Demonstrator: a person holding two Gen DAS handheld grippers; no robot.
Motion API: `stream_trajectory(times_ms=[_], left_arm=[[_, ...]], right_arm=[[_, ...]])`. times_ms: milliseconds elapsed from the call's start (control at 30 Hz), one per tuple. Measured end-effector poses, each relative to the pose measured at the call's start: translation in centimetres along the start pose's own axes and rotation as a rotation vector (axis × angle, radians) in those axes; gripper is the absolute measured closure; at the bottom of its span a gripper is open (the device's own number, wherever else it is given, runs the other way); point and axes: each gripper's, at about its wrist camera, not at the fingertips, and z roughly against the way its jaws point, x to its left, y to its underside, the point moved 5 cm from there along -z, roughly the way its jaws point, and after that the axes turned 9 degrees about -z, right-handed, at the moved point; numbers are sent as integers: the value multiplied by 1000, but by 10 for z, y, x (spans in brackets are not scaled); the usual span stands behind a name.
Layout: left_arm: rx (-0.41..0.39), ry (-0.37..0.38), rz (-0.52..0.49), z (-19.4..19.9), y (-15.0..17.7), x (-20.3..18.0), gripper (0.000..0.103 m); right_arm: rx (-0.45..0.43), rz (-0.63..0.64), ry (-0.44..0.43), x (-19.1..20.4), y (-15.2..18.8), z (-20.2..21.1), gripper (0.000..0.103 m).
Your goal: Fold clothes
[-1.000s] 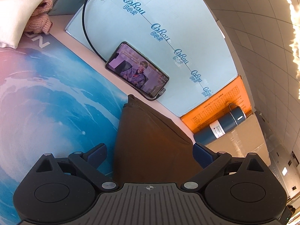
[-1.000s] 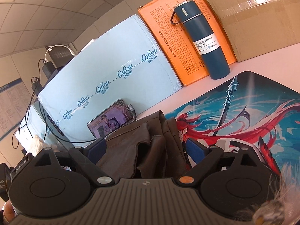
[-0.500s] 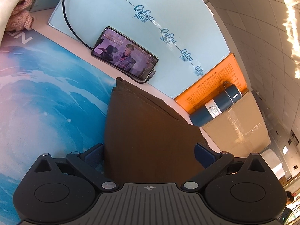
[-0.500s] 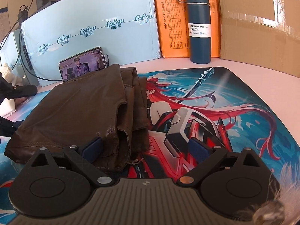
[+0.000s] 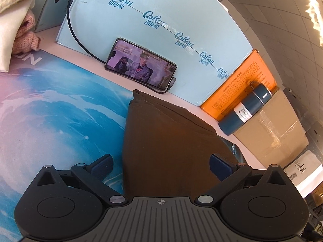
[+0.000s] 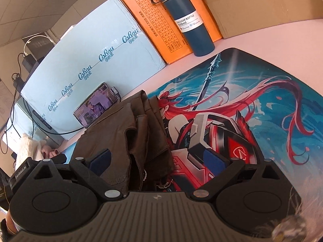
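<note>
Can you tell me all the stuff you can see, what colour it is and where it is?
brown garment: one, brown, bunched on the mat.
mat: one, blue with red-haired figure, on the table.
phone: one, screen lit, leaning on the light blue box.
light blue box: one, behind the phone.
orange box: one, beside the blue box.
vacuum bottle: one, dark blue, in front of the orange box.
cardboard box: one, tan, far right.
pink knit: one, far left.
left gripper: open, over the garment.
right gripper: open, over the garment.

Brown garment (image 5: 171, 151) folded, lying on mat.
</note>
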Motion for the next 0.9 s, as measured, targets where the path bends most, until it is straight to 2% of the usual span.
stream_trajectory(times_ms=[233, 300, 433, 533, 567, 600, 633, 700, 733, 800, 900], left_arm=[[9, 27, -15, -2, 3, -4, 0], [17, 42, -38, -4, 6, -10, 0], [23, 23, -131, -7, 13, -23, 0], [18, 40, -144, -8, 15, -27, 0], [16, 49, -143, -9, 16, -28, 1], [13, 65, -132, -9, 16, -27, 1], [9, 82, -118, -9, 16, -26, 1], [-4, 102, -104, -8, 15, -25, 1], [-14, 101, -106, -8, 15, -25, 1], [-33, 99, -111, -7, 16, -25, 9], [-56, 54, -131, -7, 16, -25, 40]], right_arm=[[71, -50, -84, 11, -3, -31, 4], [91, -63, -112, 15, -3, -38, 0], [110, -99, -153, 19, -4, -47, 0], [125, -125, -184, 22, -5, -53, 2], [134, -129, -195, 24, -4, -55, 9], [146, -132, -202, 24, -3, -57, 22], [155, -143, -203, 24, -2, -60, 29], [172, -166, -206, 23, 1, -66, 57], [172, -174, -211, 21, 1, -65, 61], [148, -181, -230, 16, -5, -56, 73], [111, -192, -259, 7, -13, -42, 76]])
